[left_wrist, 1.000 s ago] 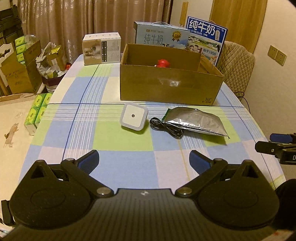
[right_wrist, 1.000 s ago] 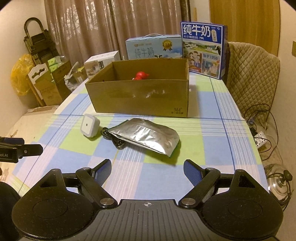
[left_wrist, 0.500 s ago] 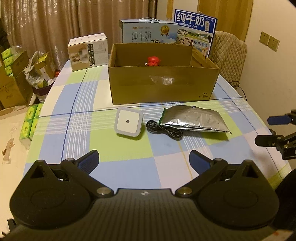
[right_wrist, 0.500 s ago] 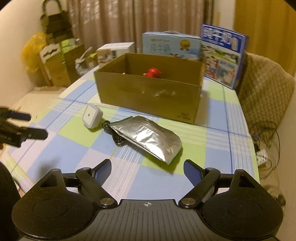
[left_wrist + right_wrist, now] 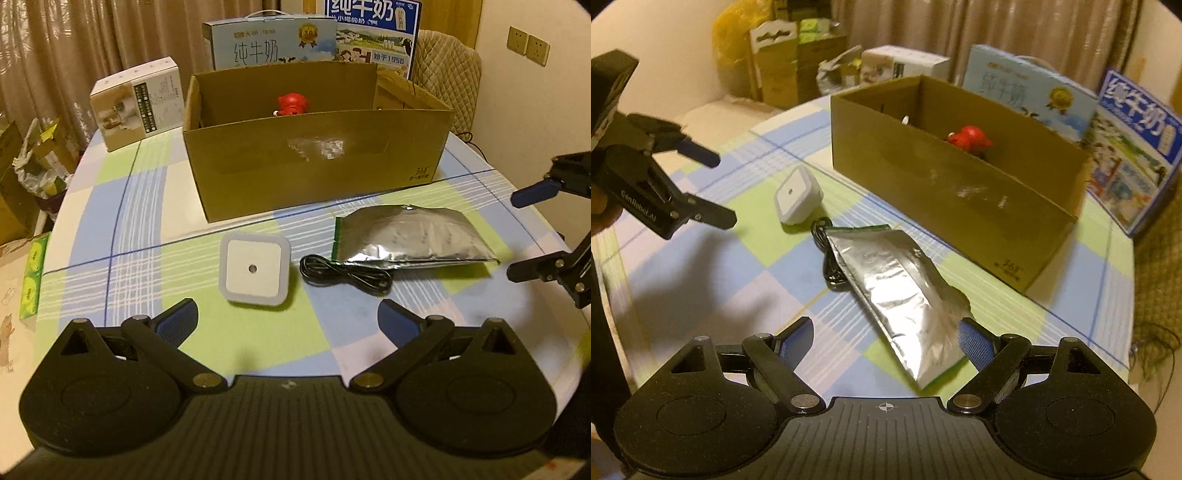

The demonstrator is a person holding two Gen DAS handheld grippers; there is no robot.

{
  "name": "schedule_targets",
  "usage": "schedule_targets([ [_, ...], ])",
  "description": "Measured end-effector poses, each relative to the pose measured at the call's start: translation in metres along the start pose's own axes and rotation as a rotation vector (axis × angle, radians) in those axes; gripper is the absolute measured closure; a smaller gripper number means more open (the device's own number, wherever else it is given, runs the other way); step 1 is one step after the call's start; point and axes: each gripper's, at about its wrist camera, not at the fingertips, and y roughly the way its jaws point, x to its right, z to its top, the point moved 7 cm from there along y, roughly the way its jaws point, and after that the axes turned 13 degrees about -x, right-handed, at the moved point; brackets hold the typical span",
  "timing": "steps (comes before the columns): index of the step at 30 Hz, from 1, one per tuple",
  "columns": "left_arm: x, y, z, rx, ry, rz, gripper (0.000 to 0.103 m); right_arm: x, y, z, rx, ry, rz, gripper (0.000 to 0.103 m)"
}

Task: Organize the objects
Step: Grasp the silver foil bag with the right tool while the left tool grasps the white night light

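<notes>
Lying flat in front of the open cardboard box (image 5: 955, 192), the silver foil pouch (image 5: 905, 295) has its near corner between the spread, empty fingers of the right gripper (image 5: 884, 341); whether a pad touches the foil cannot be told. The coiled black cable (image 5: 345, 275) lies against the pouch's box-left end, partly tucked under it, and the square white night light (image 5: 255, 271) sits just beyond the cable. The left gripper (image 5: 288, 319), jaws likewise released and holding nothing, hovers near the night light.

Probable risks: slick, limp foil may slip or sag from a corner pinch; lifting the pouch may drag the cable with it; a sagging pouch may catch the box's front wall. The two grippers, working near each other, may collide.

Room: the checked tablecloth (image 5: 122, 236) is bare on the side of the night light away from the pouch, and its rounded edge curves close behind both grippers. Inside the box a red toy (image 5: 971, 138) sits by the rear wall, and milk cartons (image 5: 273, 46) stand behind it.
</notes>
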Motion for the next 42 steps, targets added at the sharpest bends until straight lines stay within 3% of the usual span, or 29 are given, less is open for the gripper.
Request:
schedule_targets([
  [9, -0.010, 0.040, 0.019, -0.002, 0.018, -0.040, 0.001, 0.014, 0.047, 0.026, -0.046, -0.100, 0.053, 0.021],
  [21, -0.021, 0.071, 0.022, -0.036, 0.033, -0.085, 0.002, 0.023, 0.097, 0.044, -0.123, -0.196, 0.049, 0.020],
  [25, -0.021, 0.078, 0.024, -0.047, 0.029, -0.114, 0.011, 0.026, 0.105, 0.047, -0.153, -0.158, 0.043, 0.021],
  [27, -0.023, 0.080, 0.026, -0.045, 0.020, -0.115, 0.011, 0.029, 0.106, 0.047, -0.159, -0.113, 0.060, 0.025],
  [29, -0.024, 0.081, 0.028, -0.041, 0.018, -0.112, 0.013, 0.030, 0.107, 0.045, -0.171, -0.107, 0.062, 0.039],
  [34, -0.026, 0.081, 0.034, -0.023, 0.045, -0.080, 0.014, 0.031, 0.103, 0.043, -0.175, -0.081, 0.061, 0.052],
  [42, -0.035, 0.089, 0.040, -0.027, 0.094, -0.088, 0.014, 0.023, 0.094, 0.031, -0.178, -0.036, 0.071, 0.057],
])
